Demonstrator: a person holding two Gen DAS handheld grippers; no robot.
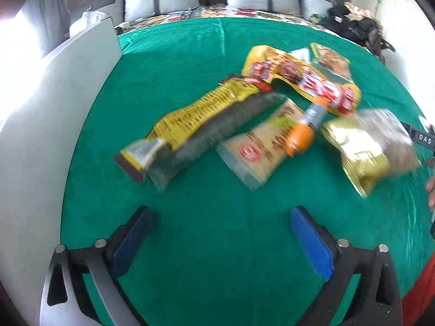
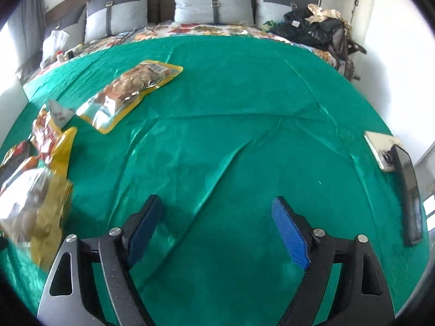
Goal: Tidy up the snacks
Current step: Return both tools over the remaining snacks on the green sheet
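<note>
The left hand-held gripper (image 1: 221, 241) hangs over the green cloth (image 1: 190, 68) on the bed, jaws spread wide with nothing between them; its blue pads (image 1: 311, 241) frame bare cloth; ahead of it lies a loose heap of snacks; a long yellow packet (image 1: 198, 111) runs diagonally, a dark green packet (image 1: 214, 127) pressed along its right side; a pale packet (image 1: 266, 146) sits just right of those, with an orange-capped tube (image 1: 304, 133) lying across its upper corner; a red-and-yellow packet (image 1: 307, 81) crosses the back of the heap; a gold packet (image 1: 372, 146) lies at the right, too blurred to read; a white board (image 1: 54, 103) stands along the left edge of the bed.

The right hand-held gripper (image 2: 217, 233) is likewise wide open and holds nothing, over creased cloth (image 2: 244, 95) well right of the heap; in its view the heap's edge shows at far left, blurred; a nut packet (image 2: 127, 92) with a yellow border lies flat and apart, farther up the bed; a phone (image 2: 410, 198) rests near the right edge; grey pillows (image 2: 214, 2) line the headboard; dark clothing (image 2: 318, 30) is piled at the far right corner.
</note>
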